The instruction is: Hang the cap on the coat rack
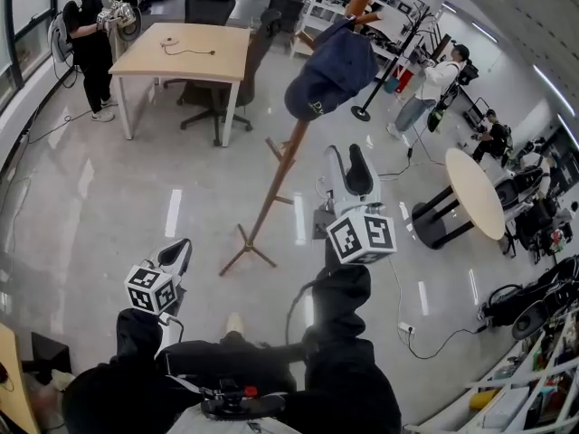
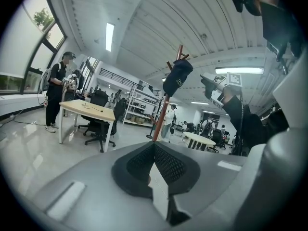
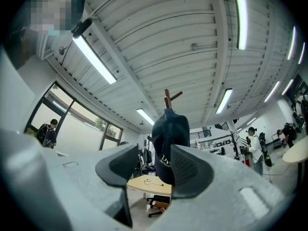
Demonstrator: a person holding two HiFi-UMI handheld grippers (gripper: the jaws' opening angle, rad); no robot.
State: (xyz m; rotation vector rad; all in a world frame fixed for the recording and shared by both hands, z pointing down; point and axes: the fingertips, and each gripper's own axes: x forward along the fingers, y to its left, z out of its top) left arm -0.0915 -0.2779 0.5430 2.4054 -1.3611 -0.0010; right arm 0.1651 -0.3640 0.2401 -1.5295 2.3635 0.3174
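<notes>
A navy cap [image 1: 329, 72] hangs on an upper peg of the wooden coat rack [image 1: 271, 193], which looks slanted in the head view. My right gripper [image 1: 349, 172] is just below the cap, apart from it, with its jaws wide open and nothing between them. In the right gripper view the cap [image 3: 169, 138] shows beyond the open right gripper [image 3: 155, 165], under the rack's top [image 3: 167, 98]. My left gripper [image 1: 175, 256] is low at the left, far from the rack. Its jaws meet in the left gripper view [image 2: 154, 149] and hold nothing. The cap [image 2: 177, 76] and the rack [image 2: 166, 112] stand far ahead there.
A wooden desk [image 1: 185, 51] with an office chair [image 1: 217, 98] stands behind the rack, a person [image 1: 89, 34] beside it. A round table [image 1: 475, 193] and a black stand [image 1: 389, 70] are to the right, with another person [image 1: 430, 84]. Cables lie on the shiny floor.
</notes>
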